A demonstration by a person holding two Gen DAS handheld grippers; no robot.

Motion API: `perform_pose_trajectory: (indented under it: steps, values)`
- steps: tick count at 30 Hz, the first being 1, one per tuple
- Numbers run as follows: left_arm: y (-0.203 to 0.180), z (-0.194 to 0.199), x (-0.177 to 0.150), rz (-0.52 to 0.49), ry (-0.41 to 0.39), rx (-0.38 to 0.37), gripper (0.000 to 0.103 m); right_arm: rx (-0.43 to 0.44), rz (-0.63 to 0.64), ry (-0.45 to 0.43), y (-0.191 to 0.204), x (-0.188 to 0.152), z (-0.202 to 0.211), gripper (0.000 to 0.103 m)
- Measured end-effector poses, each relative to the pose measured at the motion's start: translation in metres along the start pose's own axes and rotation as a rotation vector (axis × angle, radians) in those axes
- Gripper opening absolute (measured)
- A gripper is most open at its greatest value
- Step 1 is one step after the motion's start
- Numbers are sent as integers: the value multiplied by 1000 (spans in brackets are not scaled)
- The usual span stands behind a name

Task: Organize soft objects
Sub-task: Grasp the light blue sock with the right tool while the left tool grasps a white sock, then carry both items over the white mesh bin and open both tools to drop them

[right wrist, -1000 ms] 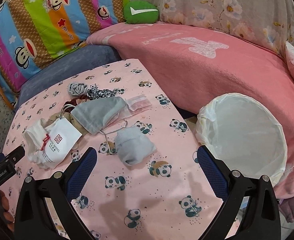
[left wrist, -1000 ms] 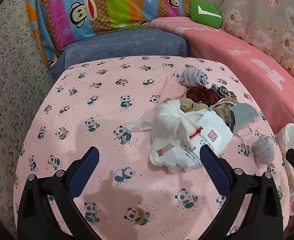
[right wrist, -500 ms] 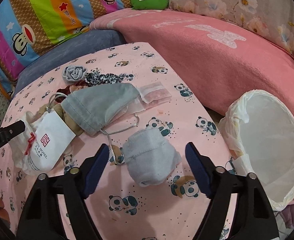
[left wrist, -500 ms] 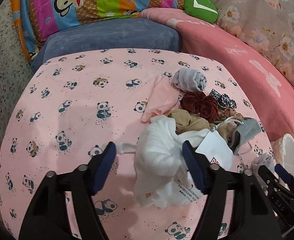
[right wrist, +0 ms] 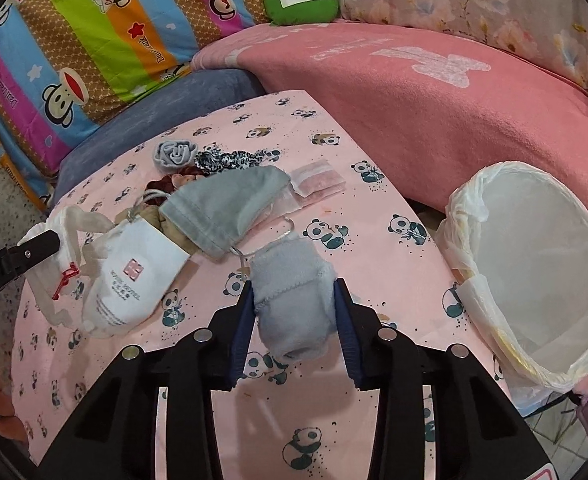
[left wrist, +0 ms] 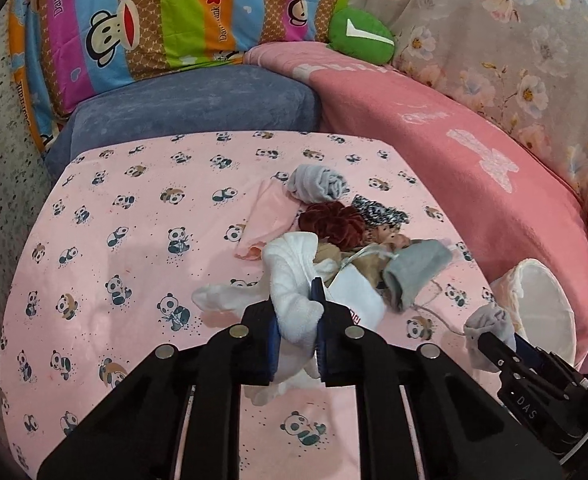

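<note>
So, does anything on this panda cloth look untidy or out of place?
Yes. The soft items lie in one tangled heap on the panda cloth, overlapping each other, and none is in the lined white basket yet. The left gripper is closing on a white sock, the right gripper on a grey sock.

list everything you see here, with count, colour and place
white sock: 1, white, front of pile, between left jaws
grey sock: 1, light grey, near bin, between right jaws
drawstring bag: 1, white with red logo, pile front
grey pouch: 1, grey, pile middle
rolled grey cloth: 1, grey, pile back
scrunchie: 1, dark red, pile middle
speckled band: 1, black-white, right of scrunchie
pink cloth: 1, pale pink, pile left
panda sheet: 1, pink, under everything
bin: 1, white liner, right edge
pink blanket: 1, behind
striped pillow: 1, multicolour, back
green cushion: 1, back
left gripper: black, closing on white sock
right gripper: black, closing on grey sock
</note>
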State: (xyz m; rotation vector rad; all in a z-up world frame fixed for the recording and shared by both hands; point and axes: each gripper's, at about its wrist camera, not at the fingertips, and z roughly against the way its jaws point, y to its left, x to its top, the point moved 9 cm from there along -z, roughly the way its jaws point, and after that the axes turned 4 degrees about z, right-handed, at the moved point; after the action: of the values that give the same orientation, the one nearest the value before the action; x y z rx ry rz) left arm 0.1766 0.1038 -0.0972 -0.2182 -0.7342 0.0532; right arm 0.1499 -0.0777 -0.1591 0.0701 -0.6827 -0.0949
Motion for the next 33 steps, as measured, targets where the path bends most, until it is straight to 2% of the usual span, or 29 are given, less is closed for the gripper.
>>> perform_pose_trajectory:
  steps: [13, 22, 33]
  values:
    - [-95, 46, -1, -126, -57, -149, 14, 22, -59, -124, -31, 18, 74, 39]
    - [-154, 49, -14, -190, -29, -267, 14, -31, -131, -176, -82, 21, 98, 39]
    - [-233, 27, -43, -305, 50, -354, 14, -134, -279, -167, -171, 2, 97, 39]
